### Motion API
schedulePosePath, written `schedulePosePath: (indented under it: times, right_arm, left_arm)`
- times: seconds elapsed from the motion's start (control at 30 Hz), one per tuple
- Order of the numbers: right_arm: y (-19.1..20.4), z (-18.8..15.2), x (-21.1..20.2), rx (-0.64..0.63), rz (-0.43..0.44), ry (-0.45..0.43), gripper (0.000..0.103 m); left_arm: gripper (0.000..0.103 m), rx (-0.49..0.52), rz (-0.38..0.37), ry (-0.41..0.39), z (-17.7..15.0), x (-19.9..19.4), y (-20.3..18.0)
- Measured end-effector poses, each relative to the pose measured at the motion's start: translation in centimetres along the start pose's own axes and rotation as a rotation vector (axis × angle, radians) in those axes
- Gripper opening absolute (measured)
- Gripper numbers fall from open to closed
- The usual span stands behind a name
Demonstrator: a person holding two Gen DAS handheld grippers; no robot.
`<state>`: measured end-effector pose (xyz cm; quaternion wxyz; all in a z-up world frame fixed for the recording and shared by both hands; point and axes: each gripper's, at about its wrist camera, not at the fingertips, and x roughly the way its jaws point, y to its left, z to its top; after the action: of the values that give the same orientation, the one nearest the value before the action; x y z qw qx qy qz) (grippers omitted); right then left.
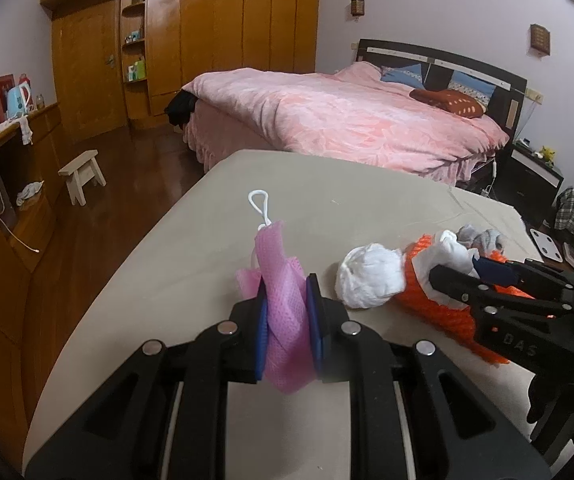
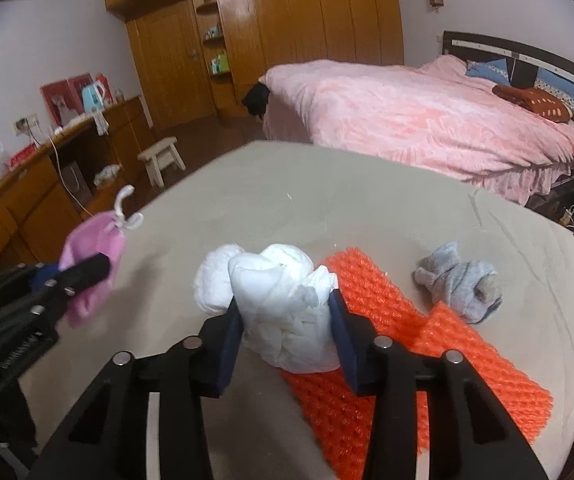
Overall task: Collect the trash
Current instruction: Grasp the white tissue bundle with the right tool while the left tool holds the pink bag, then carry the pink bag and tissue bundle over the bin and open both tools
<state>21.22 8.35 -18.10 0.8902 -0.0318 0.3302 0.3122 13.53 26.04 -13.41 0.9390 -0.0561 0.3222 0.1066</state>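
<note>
While the left tongs [image 1: 287, 316] pinch a pink mesh pouch [image 1: 283, 320] between their two blue pads, the pouch hangs just above the tan table [image 1: 191, 264]. A white string loop [image 1: 259, 202] sticks up from the top of the pouch. Seen from the right wrist camera, the pouch [image 2: 87, 276] sits at the table's left edge.

The right tongs [image 2: 287, 332] squeeze a white crumpled wad [image 2: 287, 320] from both sides. A second white ball [image 2: 213, 284] touches it on the left; I cannot tell if they are one piece. Under the wad lies an orange bumpy sheet [image 2: 407, 360], flat on the table. Just past the sheet's far right edge sits a small gray bundle [image 2: 459, 280].

Behind the table stands a bed [image 1: 347, 120] with a pink cover. A big wooden wardrobe [image 1: 207, 40] fills the far wall. On the brown floor near it is a little pale stool [image 1: 83, 174].
</note>
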Motion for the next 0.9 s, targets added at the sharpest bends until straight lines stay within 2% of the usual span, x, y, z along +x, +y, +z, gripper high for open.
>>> schedulePosePath:
  times: [0.37,0.63,0.9]
  right_arm:
    - [0.0,1.2,-6.4,0.018,0.013,-0.117,0.042]
    - [-1.5,0.9,-10.9,0.051,-0.032,-0.171,0.042]
    - [-4.5,-0.3,-15.7,0.110,-0.094,-0.207,0.042]
  left_arm:
    - [0.016,0.036,-0.042,-0.054,1.3,-3.2,-2.7]
    - [0.016,0.072,-0.094,-0.078,1.9,-5.6,-5.9]
    - [0.016,0.113,-0.193,-0.094,1.7,-7.8,-11.1]
